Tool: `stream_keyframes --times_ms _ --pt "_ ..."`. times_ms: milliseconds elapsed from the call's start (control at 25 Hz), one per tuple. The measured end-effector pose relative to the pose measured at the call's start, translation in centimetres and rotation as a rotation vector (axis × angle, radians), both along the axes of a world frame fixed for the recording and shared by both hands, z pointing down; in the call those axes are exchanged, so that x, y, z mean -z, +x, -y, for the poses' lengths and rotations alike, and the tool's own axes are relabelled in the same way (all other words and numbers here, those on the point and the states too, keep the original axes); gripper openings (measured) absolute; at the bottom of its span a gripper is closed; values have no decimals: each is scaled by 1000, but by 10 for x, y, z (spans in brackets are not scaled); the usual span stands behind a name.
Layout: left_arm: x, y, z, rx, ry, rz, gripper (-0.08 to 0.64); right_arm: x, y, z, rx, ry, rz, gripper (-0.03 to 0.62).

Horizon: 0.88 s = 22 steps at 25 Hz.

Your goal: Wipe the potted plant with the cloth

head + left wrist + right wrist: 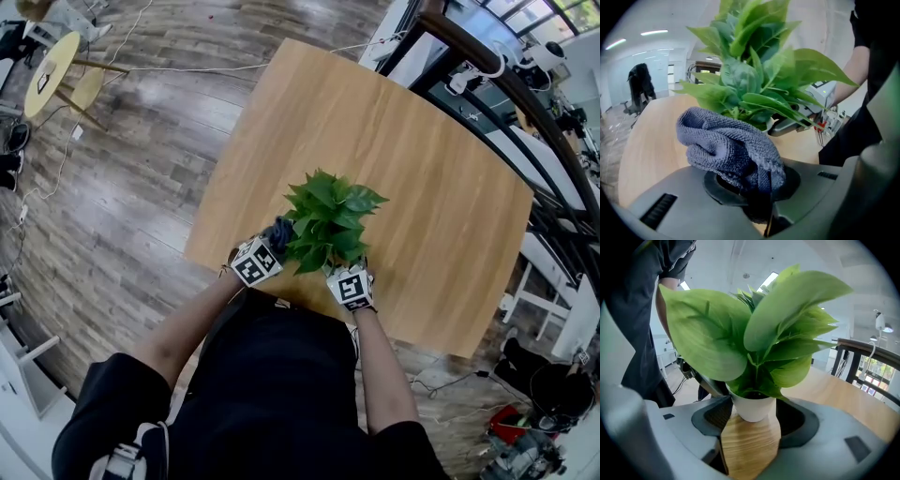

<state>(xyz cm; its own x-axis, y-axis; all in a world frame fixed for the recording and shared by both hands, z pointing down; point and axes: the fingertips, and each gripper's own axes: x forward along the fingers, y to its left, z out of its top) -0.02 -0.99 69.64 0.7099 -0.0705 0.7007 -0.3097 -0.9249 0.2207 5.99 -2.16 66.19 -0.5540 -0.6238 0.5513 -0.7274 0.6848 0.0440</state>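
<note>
Left gripper view: your left tongs are pinching the grey cloth tight, just beside the potted plant. Your right tongs are straddling its white pot on the tabletop, seemingly gripping both sides.

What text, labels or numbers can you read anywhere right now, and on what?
No readable text in any view.
Left marker cube, on the left gripper: black-and-white square pattern, no letters or digits.
Right marker cube, on the right gripper: same kind of pattern, no letters or digits.
White pot: plain, no label shows.
Grey cloth: no tag shows.
</note>
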Motion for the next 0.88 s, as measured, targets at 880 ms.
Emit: stream_keyframes --times_ms 880 --pt "-3 -19 33 80 35 41 94 1 -5 -3 49 24 -38 301"
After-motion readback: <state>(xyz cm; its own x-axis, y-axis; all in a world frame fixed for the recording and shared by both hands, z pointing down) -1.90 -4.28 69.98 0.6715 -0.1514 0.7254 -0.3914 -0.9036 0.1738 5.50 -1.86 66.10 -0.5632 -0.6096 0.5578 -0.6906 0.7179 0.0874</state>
